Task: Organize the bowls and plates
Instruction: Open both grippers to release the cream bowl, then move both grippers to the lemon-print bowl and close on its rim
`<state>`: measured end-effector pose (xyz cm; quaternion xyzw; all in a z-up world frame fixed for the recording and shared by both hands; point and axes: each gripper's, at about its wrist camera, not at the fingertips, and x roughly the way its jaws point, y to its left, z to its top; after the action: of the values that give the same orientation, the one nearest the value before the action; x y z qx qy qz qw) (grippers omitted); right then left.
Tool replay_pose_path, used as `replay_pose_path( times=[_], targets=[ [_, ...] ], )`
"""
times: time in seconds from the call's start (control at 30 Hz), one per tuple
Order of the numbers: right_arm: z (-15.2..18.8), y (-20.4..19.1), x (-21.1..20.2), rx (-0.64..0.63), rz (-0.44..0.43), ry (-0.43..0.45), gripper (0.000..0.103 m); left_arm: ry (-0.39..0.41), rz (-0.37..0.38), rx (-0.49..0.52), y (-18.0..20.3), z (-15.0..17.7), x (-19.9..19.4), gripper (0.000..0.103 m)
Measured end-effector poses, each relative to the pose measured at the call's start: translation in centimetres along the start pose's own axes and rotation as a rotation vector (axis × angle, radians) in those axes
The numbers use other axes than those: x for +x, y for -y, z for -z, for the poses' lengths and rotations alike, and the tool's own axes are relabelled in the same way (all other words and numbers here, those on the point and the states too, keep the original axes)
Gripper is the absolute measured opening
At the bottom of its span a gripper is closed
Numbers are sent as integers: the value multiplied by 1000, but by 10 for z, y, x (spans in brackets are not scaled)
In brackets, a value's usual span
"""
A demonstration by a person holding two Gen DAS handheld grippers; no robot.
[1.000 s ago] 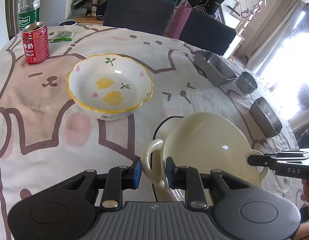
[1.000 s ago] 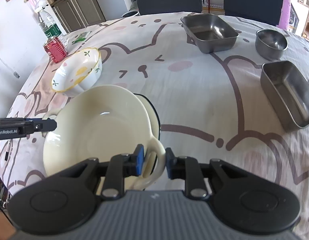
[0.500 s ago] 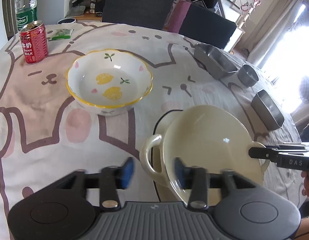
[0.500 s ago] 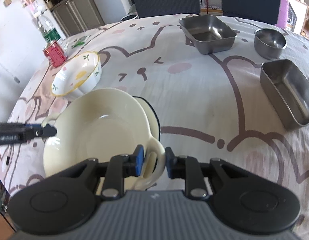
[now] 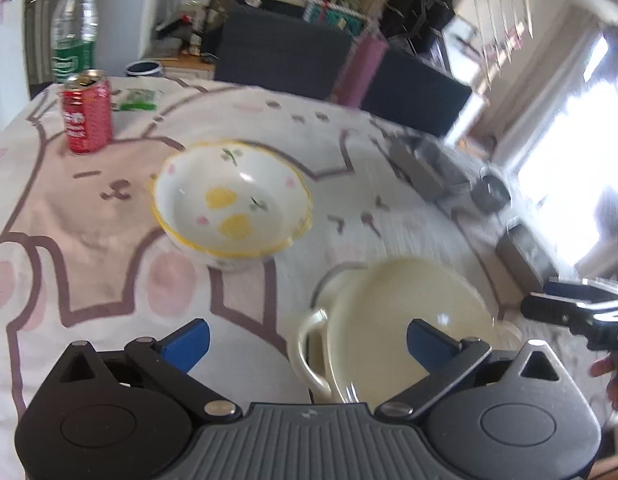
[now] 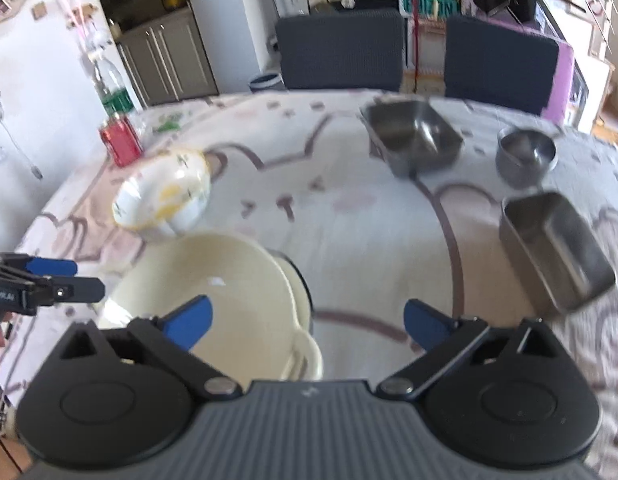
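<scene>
Table point(image 6: 369, 232), round, covered with a cartoon-print cloth, carries everything. Two dark chairs point(image 6: 341, 50) sit at the far side.

Cream dish point(image 6: 213, 292) with loop handles sits on a second cream dish at the near edge of the table, lower one's dark rim showing behind it. Both frames blurred, so I can't tell whether the top one sits level.

Lemon-print bowl point(image 5: 231, 204) stands alone further in, apart from the cream stack. Two steel trays point(image 6: 553, 248) and a small steel bowl point(image 6: 525, 156) are on the right half, well apart from the ceramics.

Left tool point(image 5: 307, 344): fingers wide apart, straddling the cream dish's near handle, no contact visible. Right tool point(image 6: 307, 320): fingers wide apart too, holding nothing, opposite handle between them.

Water bottle point(image 5: 75, 40) and red can point(image 5: 87, 114) sit at the far left.
</scene>
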<state>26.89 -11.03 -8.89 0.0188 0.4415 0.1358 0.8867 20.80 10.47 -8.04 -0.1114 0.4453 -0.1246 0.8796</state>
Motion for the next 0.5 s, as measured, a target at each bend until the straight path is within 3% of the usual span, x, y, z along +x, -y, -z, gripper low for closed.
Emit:
replay_pose_path(
  times=[0.17, 0.37, 0.43, 0.5],
  targets=[
    [-28, -14, 6, 6, -46, 49, 103, 114, -97, -45, -17, -18, -10, 103],
    [-69, -48, 45, 6, -59, 54, 102, 119, -158, -155, -56, -46, 1, 103],
    [-83, -57, 63, 44, -90, 25, 96, 128, -169, -192, -69, -53, 7, 102],
    [-91, -67, 79, 68, -107, 4, 79, 131, -158, -204, -81, -58, 13, 95]
  ],
)
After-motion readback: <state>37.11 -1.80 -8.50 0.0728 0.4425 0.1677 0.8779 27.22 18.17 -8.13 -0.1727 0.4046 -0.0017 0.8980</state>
